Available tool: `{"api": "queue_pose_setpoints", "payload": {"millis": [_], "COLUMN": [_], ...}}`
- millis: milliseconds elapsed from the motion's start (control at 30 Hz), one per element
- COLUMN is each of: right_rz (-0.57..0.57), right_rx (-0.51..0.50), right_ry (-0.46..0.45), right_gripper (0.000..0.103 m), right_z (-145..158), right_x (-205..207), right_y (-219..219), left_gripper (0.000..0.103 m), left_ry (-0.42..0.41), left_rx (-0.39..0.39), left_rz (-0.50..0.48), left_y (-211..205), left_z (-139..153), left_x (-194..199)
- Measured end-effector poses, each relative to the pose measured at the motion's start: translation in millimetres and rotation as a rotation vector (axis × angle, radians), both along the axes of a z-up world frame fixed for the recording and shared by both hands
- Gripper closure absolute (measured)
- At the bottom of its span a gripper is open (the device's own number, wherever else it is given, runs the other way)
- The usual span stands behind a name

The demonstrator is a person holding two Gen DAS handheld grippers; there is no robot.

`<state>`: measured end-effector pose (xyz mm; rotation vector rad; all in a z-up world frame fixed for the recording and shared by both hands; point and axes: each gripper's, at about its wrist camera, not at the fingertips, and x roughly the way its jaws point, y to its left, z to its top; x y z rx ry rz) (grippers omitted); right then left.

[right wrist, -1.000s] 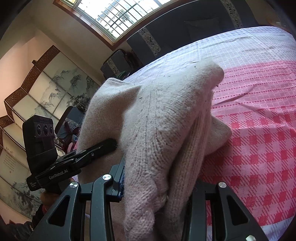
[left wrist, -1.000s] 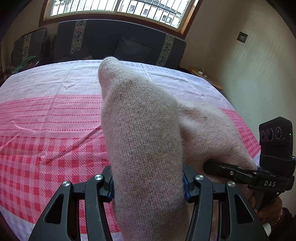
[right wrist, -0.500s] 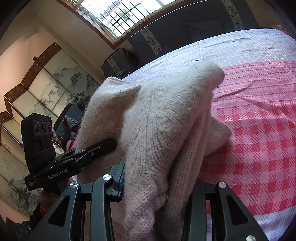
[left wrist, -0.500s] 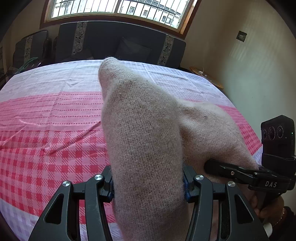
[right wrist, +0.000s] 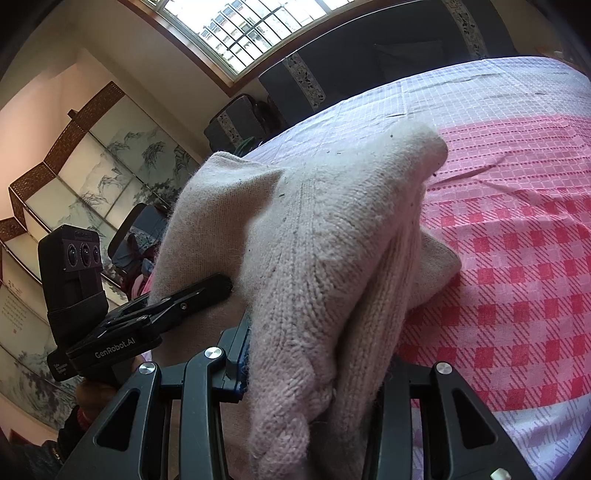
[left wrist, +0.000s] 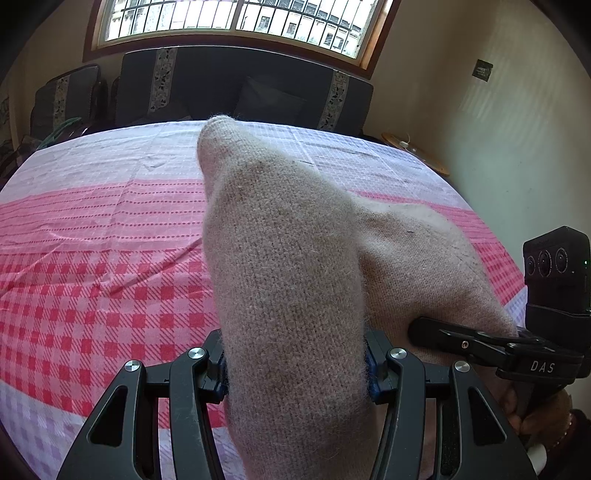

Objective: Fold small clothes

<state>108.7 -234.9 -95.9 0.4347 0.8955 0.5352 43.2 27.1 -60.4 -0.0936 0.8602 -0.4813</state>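
Both the left gripper (left wrist: 295,365) and right gripper (right wrist: 314,373) clench the beige knit sweater (left wrist: 288,280), lifted above the checked tablecloth (left wrist: 92,258); its length runs forward, away from both.

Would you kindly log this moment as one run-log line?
left gripper: shut on knit garment | right gripper: shut on knit garment | garment: lifted above checked cloth

Barred window (left wrist: 236,22) above dark sofa (left wrist: 236,88); cream walls (left wrist: 509,140).

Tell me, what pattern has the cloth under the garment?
Red-and-pink checks, with lilac bands on the tablecloth; clearest in the left wrist view.
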Motion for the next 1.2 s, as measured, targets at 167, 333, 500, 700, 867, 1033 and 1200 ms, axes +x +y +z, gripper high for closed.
{"api": "queue_pose_setpoints", "payload": {"millis": [167,333,500,700,867,1033,1200], "right_rz": [0.001,0.000,0.002,0.006,0.010,0.010,0.010], "right_rx": [-0.001,0.001,-0.002,-0.008,-0.017,-0.019,-0.018], "right_ry": [0.000,0.001,0.002,0.002,0.003,0.003,-0.007], "right_gripper": [0.067,0.067,0.067,0.067,0.067,0.067,0.067], "right_z": [-1,0,-1,-3,-3,-2,-2], "right_x": [0,0,0,1,3,2,2], "right_y": [1,1,1,1,3,3,3], "left_gripper": [0.049,0.049,0.049,0.049,0.049,0.049,0.049], "left_ry": [0.000,0.001,0.003,0.012,0.018,0.020,0.008], "left_rx": [0.002,0.004,0.006,0.007,0.003,0.002,0.008], "left_rz": [0.002,0.002,0.001,0.002,0.006,0.009,0.008], "left_y": [4,7,10,10,10,10,9], "left_z": [2,4,5,5,3,1,6], "left_x": [-6,-8,-12,-18,-22,-23,-25]}}
